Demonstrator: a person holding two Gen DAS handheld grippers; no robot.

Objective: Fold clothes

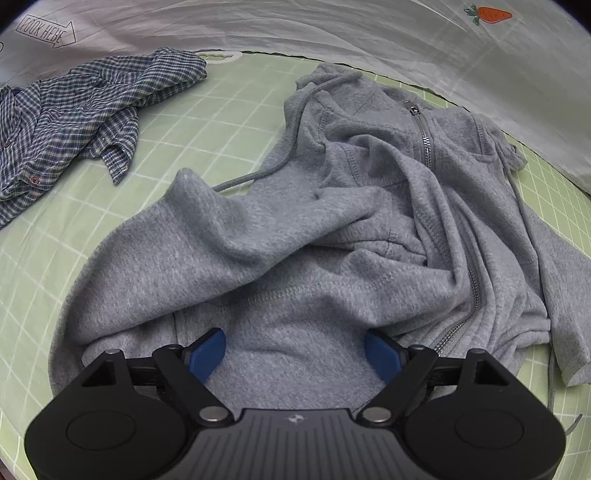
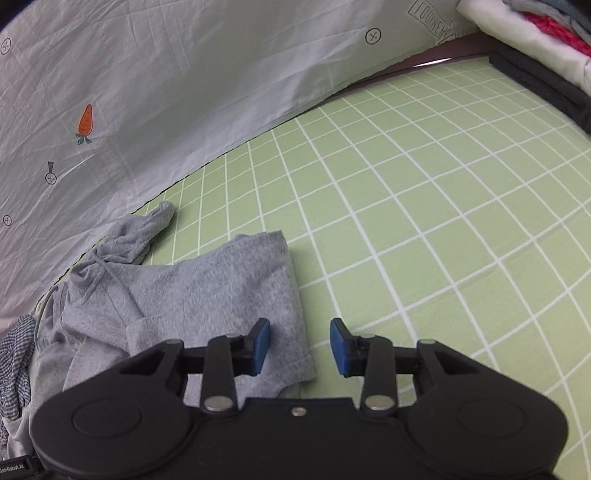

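We see a grey hoodie [image 1: 332, 229] lying rumpled on the green checked sheet [image 1: 221, 122], its zip [image 1: 424, 136] running down the right half and one sleeve [image 1: 207, 236] thrown across the body toward the left. A drawcord [image 1: 258, 173] trails from the hood onto the sheet. Our left gripper [image 1: 294, 350] hangs over the near edge of the hoodie with its blue pads [image 1: 208, 352] spread wide, grey cloth showing between them; we cannot tell whether the tips touch the fabric, and nothing is pinched.

Our right gripper [image 2: 300, 345] is likewise released, its pads apart. The left pad [image 2: 260, 345] sits over the hoodie's edge [image 2: 236, 288], the right one over bare sheet [image 2: 424, 221].

A blue plaid shirt [image 1: 74, 118] lies crumpled well apart from the hoodie, to the far left. A pale printed cloth [image 2: 184, 92] with a carrot [image 2: 85, 120] rises behind the sheet. Folded clothes [image 2: 535, 33] are stacked at the far right corner in the right wrist view.
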